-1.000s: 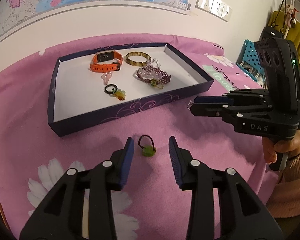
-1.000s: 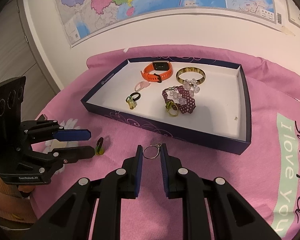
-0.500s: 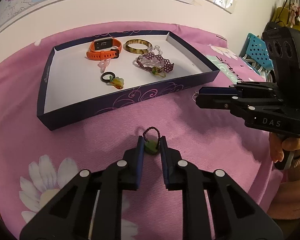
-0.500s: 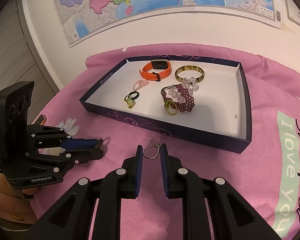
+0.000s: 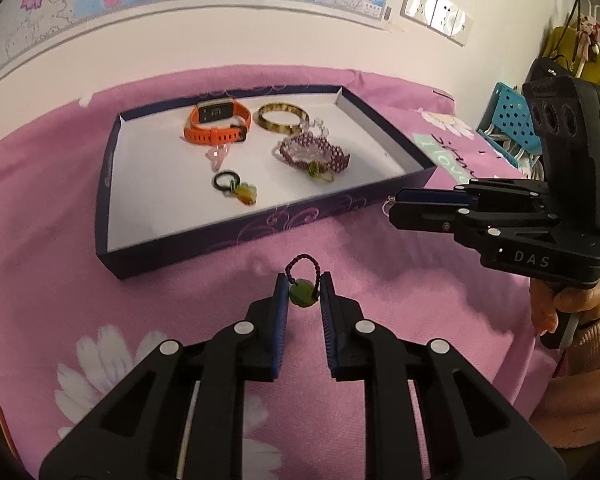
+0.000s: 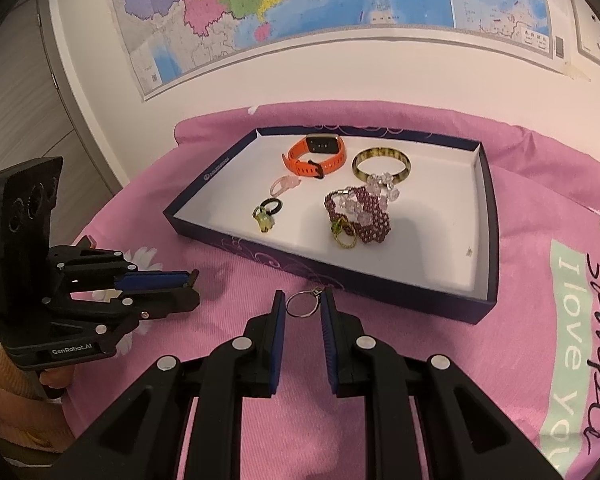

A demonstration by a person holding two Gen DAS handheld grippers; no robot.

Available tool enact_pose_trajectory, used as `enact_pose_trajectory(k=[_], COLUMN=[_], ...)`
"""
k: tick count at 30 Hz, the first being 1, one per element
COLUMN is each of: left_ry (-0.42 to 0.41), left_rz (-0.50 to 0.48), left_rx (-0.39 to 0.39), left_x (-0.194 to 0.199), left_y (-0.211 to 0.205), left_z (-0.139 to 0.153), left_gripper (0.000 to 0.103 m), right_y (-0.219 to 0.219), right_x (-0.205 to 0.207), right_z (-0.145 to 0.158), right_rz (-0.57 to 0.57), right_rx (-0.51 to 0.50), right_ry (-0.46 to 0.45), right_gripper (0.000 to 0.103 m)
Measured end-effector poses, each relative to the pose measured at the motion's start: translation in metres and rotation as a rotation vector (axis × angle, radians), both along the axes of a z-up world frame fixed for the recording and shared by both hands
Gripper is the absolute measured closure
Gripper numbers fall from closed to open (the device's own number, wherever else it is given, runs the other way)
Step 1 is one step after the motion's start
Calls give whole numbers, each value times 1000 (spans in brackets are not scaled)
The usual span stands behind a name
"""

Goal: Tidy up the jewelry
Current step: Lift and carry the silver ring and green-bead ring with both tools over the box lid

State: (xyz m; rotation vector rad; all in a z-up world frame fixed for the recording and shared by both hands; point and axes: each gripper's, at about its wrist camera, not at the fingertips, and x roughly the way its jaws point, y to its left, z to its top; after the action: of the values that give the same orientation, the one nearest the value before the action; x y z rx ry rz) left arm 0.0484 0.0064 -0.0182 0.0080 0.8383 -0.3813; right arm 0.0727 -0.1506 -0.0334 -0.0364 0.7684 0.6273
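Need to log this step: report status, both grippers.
Left gripper shut on green charm. Right gripper shut on silver ring. Both outside the tray, near its front wall. Nothing in the way.

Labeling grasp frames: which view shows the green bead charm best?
Left wrist view. The green bead charm sits centred between the left gripper fingers, its dark cord loop showing above them. In the right wrist view that gripper is seen side-on and the charm is hidden apart from a dark bit at the fingertips.

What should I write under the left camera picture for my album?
Left gripper pinches a green charm before the jewelry box.
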Motion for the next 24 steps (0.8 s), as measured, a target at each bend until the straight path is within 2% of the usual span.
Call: enact_pose_trajectory(k=[13,24], left_ry=[-62,-75], left_rz=[7,20], left_rx=[-1,-4], left_x=[10,25], left_y=[-2,1], left_z=[23,30], left_gripper=[87,87], right_y=[7,9], right_x=[7,19], right_z=[12,19], right_rz=[11,11], right_rx=[0,4], right_ry=[-33,-48], right_gripper=[87,87])
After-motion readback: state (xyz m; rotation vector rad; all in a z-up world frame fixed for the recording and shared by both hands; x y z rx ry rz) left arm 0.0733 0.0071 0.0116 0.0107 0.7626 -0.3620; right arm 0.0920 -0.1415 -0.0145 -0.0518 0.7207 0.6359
